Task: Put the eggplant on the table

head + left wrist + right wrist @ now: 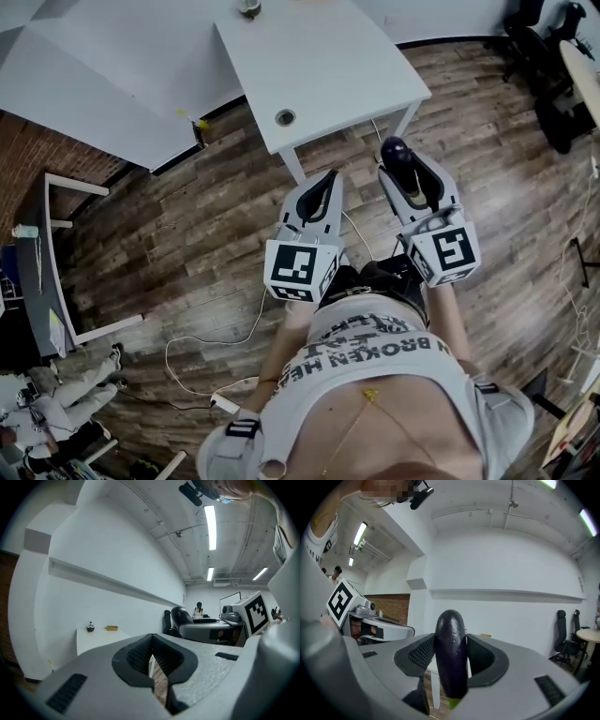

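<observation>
A dark purple eggplant (397, 156) stands between the jaws of my right gripper (403, 164), which is shut on it. In the right gripper view the eggplant (451, 644) fills the gap of that gripper (451, 660), rounded end forward and green stem end toward the camera. The left gripper (326, 183) hangs beside it to the left, jaws drawn together with nothing in them; its own view shows only a thin slit at the left gripper (152, 651). The white table (309, 66) lies just ahead of both grippers, which hang over wooden floor short of its near edge.
On the table (101, 637) sit a small dark object (90, 627) and a yellow thing (111, 628) at the far end. A cable hole (284, 117) is near its front edge. Cables (202, 347) trail across the floor. Office chairs (544, 56) stand at the right, a white desk (56, 262) at the left.
</observation>
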Demonstrator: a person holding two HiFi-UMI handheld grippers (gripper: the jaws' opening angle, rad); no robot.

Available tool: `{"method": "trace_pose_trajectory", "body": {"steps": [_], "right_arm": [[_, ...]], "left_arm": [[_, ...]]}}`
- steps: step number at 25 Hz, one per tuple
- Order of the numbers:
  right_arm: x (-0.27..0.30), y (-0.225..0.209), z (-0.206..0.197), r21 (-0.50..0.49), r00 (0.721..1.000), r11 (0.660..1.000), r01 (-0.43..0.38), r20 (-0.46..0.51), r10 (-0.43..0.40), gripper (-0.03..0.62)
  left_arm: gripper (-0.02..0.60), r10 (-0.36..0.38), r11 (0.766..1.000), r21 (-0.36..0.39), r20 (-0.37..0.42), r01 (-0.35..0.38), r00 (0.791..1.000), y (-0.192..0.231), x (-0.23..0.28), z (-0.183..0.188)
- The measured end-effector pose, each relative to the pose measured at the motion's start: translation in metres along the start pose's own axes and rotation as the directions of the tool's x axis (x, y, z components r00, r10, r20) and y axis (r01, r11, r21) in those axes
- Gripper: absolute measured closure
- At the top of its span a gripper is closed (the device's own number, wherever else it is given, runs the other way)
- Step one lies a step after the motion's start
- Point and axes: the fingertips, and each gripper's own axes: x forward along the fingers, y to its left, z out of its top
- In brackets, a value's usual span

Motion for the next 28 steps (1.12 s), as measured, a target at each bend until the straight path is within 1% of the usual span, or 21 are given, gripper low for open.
{"method": "trace_pose_trajectory", "body": {"steps": [7, 15, 20, 24, 28], "right_arm": [[0.013, 0.001, -0.002, 0.001, 1.000, 1.000, -0.001, -0.018, 0.001, 0.385], [0.049, -0.010, 0.000, -0.012, 0.999, 0.999, -0.042, -0.015, 0.041, 0.385], [0.084, -0.035, 0.003, 0.000, 0.997, 0.997, -0.077, -0.002, 0.077, 0.385], [0.114, -0.065, 0.008, 0.003, 0.995, 0.995, -0.097, 0.015, 0.097, 0.385], [0.140, -0.095, 0.014, 0.009, 0.992, 0.992, -0.123, 0.024, 0.123, 0.385]], "left_arm": [[0.575, 0.025, 1.000, -0.009, -0.005, -0.025, 1.000, 0.023, 0.001, 0.001], [0.575, 0.077, 0.997, -0.019, 0.000, -0.077, 0.997, 0.050, 0.018, 0.005], [0.575, 0.104, 0.995, -0.011, 0.007, -0.104, 0.995, 0.067, 0.054, 0.015], [0.575, 0.108, 0.994, 0.001, 0.008, -0.108, 0.994, 0.075, 0.094, 0.026], [0.575, 0.127, 0.992, 0.003, 0.015, -0.127, 0.992, 0.082, 0.129, 0.038]]}}
